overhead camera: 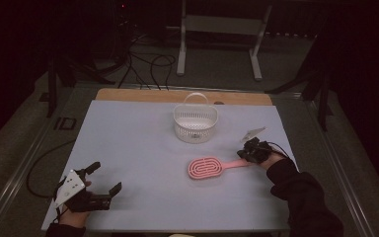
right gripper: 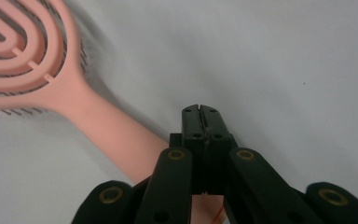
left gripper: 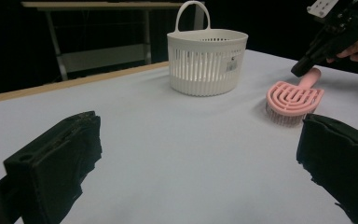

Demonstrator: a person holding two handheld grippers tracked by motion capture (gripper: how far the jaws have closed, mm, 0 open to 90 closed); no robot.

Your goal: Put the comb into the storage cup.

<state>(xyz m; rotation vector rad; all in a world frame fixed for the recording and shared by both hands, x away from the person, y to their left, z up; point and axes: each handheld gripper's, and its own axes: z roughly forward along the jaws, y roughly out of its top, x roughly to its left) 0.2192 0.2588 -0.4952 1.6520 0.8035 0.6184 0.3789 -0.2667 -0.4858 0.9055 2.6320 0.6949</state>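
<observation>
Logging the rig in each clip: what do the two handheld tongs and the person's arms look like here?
Both tongs are black. The left tongs carry a grey three-cornered plate with small holes, and a dark cable trails off toward the table edge. The right tongs have slotted tips and linkage arms with brass-coloured pivot rings; in the high view a pale plate sits above them. The right arm wears a black sleeve.

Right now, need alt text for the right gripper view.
The right tool, its black jaws closed together, sits over the handle of a pink plastic paddle hairbrush lying on a pale grey table cover. Whether the jaws actually pinch the handle cannot be told.
</observation>
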